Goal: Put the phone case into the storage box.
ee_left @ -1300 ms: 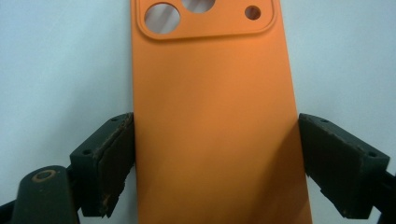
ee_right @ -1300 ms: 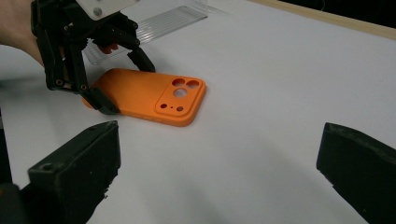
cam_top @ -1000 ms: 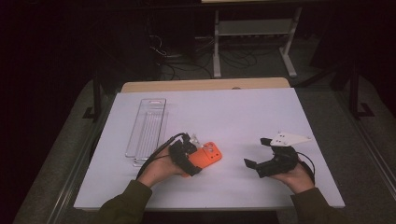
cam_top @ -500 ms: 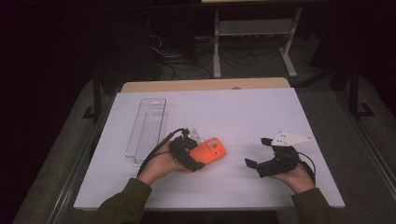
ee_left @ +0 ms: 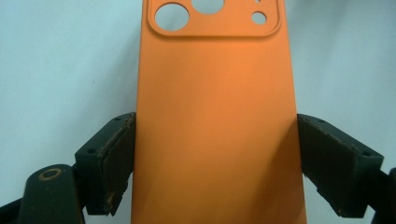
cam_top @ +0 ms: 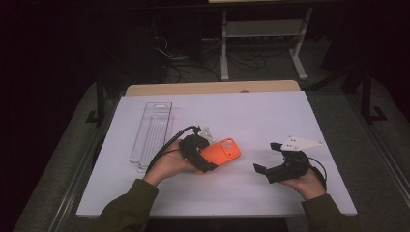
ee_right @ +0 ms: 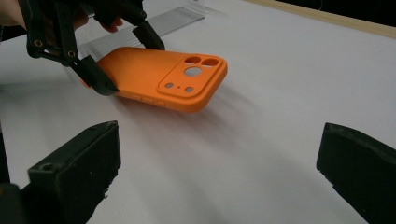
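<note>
An orange phone case point(cam_top: 223, 151) with camera cutouts is clamped by its long sides in my left gripper point(cam_top: 207, 158), which is shut on it. In the left gripper view the two pads press on either side of the case point(ee_left: 217, 93), cutouts pointing away. The right gripper view shows the case point(ee_right: 159, 70) lifted and tilted above the white sheet, back face up, with the left gripper point(ee_right: 128, 60) at its near end. To the right my right gripper point(cam_top: 267, 157) rests low on the table, open with nothing between its jaws point(ee_right: 219, 154), aimed at the case.
A long clear plastic tray point(cam_top: 152, 130) lies at the left of the white sheet point(cam_top: 261, 111). A wooden table edge point(cam_top: 212, 88) runs along the far side. Beyond it stand a metal stand point(cam_top: 261, 29) and cables on the dark floor.
My left gripper has lifted the orange case off the sheet and carried it slightly away from the person. The right gripper has stayed put.
</note>
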The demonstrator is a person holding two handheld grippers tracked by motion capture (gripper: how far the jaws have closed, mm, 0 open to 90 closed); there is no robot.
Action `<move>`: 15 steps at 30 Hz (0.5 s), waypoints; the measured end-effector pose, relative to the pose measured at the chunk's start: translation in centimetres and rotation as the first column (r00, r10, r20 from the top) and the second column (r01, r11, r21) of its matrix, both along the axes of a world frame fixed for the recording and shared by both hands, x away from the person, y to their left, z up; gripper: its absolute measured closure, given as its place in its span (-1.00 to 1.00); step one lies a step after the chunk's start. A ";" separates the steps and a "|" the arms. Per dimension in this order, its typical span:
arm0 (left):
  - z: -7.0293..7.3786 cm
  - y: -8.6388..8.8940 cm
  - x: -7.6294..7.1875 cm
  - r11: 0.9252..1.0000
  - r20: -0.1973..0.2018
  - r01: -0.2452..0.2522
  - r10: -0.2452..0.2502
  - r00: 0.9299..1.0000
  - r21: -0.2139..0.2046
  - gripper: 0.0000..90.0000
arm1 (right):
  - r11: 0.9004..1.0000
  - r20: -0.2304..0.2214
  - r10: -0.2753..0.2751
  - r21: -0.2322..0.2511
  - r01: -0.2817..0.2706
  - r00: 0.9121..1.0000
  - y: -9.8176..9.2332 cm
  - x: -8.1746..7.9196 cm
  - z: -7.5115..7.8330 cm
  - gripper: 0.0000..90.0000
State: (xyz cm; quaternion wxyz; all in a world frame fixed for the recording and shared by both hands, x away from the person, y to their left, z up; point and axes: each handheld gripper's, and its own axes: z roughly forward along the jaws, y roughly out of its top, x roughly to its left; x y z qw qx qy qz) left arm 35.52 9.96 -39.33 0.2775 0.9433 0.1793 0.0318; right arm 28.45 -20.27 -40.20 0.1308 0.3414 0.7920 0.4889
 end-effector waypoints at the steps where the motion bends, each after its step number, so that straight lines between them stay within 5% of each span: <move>1: 0.1 -0.1 0.0 1.000 -0.003 -0.001 0.001 1.000 -0.007 -0.65 | 1.000 -0.003 -0.001 0.000 0.001 1.000 0.0 0.0 0.0 -1.00; 15: 0.7 -1.3 1.1 0.999 -0.005 0.039 -0.039 0.999 -0.009 -0.65 | 1.000 -0.007 -0.008 -0.005 0.008 1.000 -0.1 0.1 -0.1 -1.00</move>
